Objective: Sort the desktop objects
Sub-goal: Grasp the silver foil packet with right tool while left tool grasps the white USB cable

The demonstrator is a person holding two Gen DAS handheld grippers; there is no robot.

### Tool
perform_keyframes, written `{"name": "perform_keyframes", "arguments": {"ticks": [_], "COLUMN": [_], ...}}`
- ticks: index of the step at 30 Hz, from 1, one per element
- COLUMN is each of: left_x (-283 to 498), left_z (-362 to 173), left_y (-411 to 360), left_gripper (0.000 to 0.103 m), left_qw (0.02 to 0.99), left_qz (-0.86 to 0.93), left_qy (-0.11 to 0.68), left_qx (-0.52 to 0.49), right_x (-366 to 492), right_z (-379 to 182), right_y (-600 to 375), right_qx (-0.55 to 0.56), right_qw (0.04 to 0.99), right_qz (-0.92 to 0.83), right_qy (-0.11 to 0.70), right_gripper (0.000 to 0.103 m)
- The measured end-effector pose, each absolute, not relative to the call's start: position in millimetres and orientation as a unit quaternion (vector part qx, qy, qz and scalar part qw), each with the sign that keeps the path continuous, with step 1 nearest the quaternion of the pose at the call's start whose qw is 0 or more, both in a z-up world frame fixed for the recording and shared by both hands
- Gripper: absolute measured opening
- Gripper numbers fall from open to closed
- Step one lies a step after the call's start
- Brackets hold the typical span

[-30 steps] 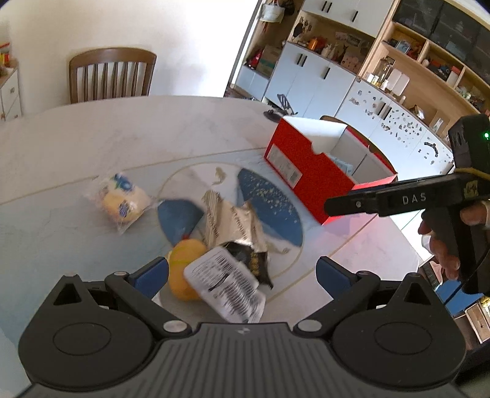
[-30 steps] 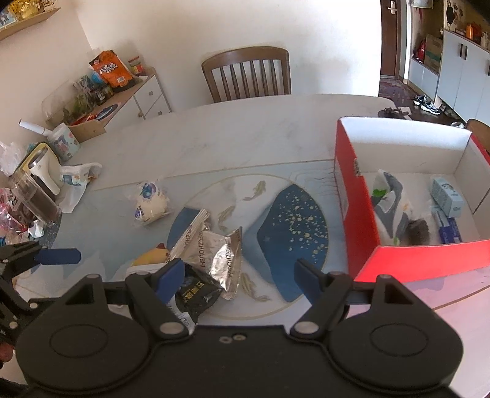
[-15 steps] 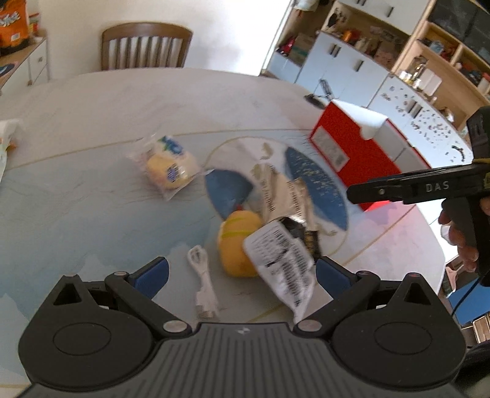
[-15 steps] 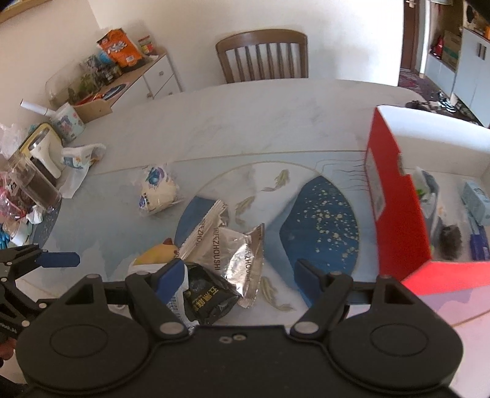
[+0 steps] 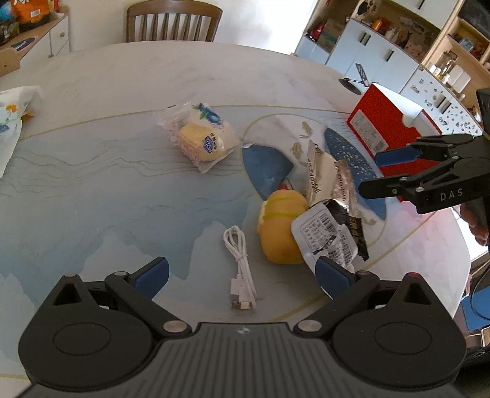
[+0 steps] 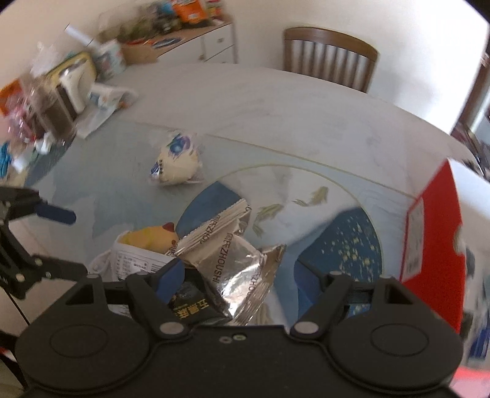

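Note:
A coiled white USB cable (image 5: 242,269) lies on the table between the fingers of my open left gripper (image 5: 242,272). Just right of it sits a yellow plush duck (image 5: 281,226), partly under a white barcode packet (image 5: 324,242), a black packet (image 5: 352,220) and silver snack packets (image 5: 327,180). A wrapped bun (image 5: 199,140) lies apart, further back. The red box (image 5: 386,128) stands at the right. My right gripper (image 6: 242,272) is open and holds nothing, hovering over the silver packets (image 6: 232,260) and black packet (image 6: 193,306). It also shows from the side in the left wrist view.
A wooden chair (image 5: 174,21) stands behind the round table (image 5: 92,199). A printed tissue pack (image 5: 12,122) lies at the left edge, and jars and clutter (image 6: 52,101) crowd that side. A phone stand (image 5: 355,82) sits near the far rim. Cabinets (image 5: 382,52) fill the right background.
My left gripper has swung left and back, bringing the white cable between its fingers. My right gripper has turned left from the red box toward the packet pile; its view is blurred.

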State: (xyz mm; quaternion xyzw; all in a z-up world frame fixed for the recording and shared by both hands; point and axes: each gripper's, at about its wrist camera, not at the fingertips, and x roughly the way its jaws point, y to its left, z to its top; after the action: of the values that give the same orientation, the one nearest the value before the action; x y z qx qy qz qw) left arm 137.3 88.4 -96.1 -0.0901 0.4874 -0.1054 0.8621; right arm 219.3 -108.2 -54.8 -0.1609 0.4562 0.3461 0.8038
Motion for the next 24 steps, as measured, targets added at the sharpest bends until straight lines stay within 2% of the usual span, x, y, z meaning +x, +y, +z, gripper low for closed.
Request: {"name": "perform_keyframes", "arguments": {"ticks": [10,16,19,21,24], "left_x": [141.5,144.0,145.0,145.8,146.5], "left_z": [-104.4,-106.4,-107.1,-107.8,-108.6], "left_y": [88.3,85.1,84.5,84.5,83.7], "left_gripper": [0.101,0.094,0.093,0.093,0.087], "left_qw": [0.857,0.858,0.858,0.857,0.856], "left_qz": [-0.094,-0.095,-0.097,-0.098,-0.1], "left_qy": [0.498,0.499,0.498,0.499,0.501], "left_qx": [-0.09,-0.08,-0.081,-0.082,-0.08], "right_x": [223.6,220.6,220.2,222.2,225.1], "right_z": [-64.5,-73.9,-81.5,-87.0,-93.5], "right_y": [-83.3,-68.4,-62.6,-59.7,-56.8], "right_qx": [-0.283,-0.343,-0.368,-0.375,-0.378], "right_qw": [0.752,0.727,0.716,0.71,0.705], "right_qz": [0.409,0.433,0.437,0.436,0.434], "right_qy": [0.432,0.409,0.402,0.406,0.414], "right_gripper": [0.077,0.075,0.071,0.063,0.059]}}
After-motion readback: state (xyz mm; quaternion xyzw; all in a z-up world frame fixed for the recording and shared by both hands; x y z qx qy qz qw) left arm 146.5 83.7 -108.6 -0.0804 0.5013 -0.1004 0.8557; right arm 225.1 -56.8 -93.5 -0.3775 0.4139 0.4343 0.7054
